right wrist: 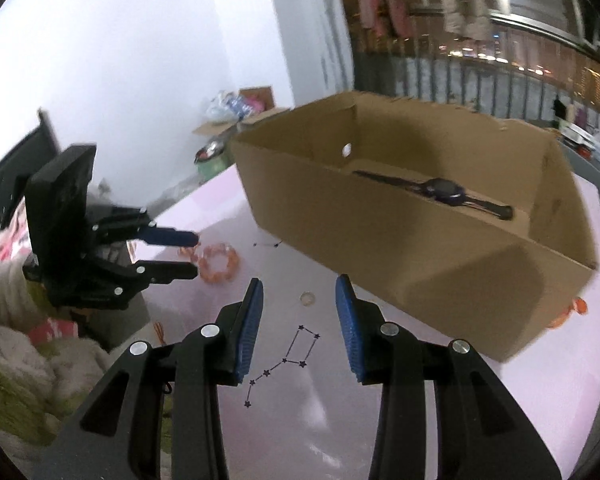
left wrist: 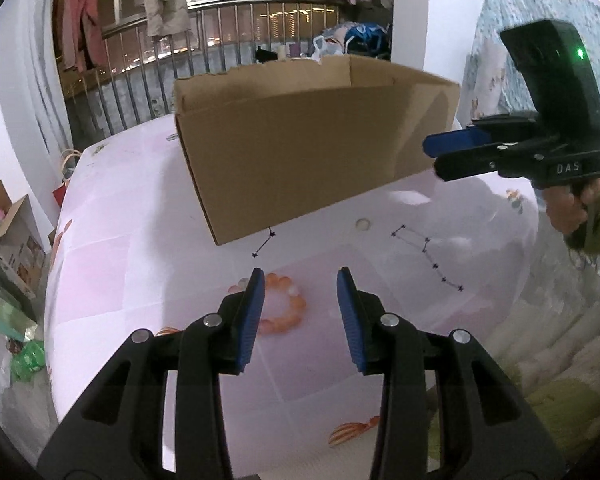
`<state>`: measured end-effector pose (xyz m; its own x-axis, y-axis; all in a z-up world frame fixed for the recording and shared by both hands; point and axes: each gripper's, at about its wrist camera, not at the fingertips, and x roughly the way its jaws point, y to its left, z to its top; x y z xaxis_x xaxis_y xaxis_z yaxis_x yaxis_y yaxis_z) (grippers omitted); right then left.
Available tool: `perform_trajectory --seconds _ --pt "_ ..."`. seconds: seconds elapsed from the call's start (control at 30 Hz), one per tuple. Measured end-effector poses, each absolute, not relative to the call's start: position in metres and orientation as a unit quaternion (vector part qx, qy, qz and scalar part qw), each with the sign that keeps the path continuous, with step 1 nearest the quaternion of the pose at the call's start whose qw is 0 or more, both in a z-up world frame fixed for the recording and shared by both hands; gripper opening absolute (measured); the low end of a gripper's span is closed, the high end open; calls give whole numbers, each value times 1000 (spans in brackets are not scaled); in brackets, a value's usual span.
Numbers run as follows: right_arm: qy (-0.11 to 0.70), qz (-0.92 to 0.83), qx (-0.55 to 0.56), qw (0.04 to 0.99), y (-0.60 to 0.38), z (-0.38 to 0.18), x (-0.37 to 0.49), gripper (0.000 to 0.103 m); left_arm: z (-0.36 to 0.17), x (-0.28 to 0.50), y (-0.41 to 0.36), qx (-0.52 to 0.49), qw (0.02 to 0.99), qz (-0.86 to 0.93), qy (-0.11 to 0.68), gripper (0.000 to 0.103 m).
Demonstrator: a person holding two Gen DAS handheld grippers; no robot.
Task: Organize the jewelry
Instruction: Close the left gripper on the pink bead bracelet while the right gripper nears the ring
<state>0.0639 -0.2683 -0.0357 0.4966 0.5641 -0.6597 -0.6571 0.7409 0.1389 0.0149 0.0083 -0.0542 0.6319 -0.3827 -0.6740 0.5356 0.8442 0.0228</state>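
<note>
On the pink table, with the cardboard box as landmark, the left gripper hangs nearest, its blue pads spread with nothing between them, over the orange bead bracelet, which lies on the table in front of the box's near wall. The right gripper is likewise spread and empty (no pad touches anything), above a small pale ring that rests just before the box, near a printed star pattern. Farther off, inside the box, a dark wristwatch lies flat on the floor.
</note>
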Motion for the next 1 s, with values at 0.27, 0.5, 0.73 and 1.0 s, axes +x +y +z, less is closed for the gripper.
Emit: perform_trajectory --seconds 0.27,0.5,0.73,1.0 --pt "379 375 -102 840 -247 -55 83 30 -66 24 5 120 891 -258 354 35" --pt "400 374 -123 828 -238 -64 100 21 -73 33 5 117 885 -259 368 30" --pt "407 365 -140 825 -232 -67 104 17 -75 38 6 109 883 -260 374 24" --pt "404 363 -152 826 -231 -69 102 16 -76 39 6 110 884 -260 373 24"
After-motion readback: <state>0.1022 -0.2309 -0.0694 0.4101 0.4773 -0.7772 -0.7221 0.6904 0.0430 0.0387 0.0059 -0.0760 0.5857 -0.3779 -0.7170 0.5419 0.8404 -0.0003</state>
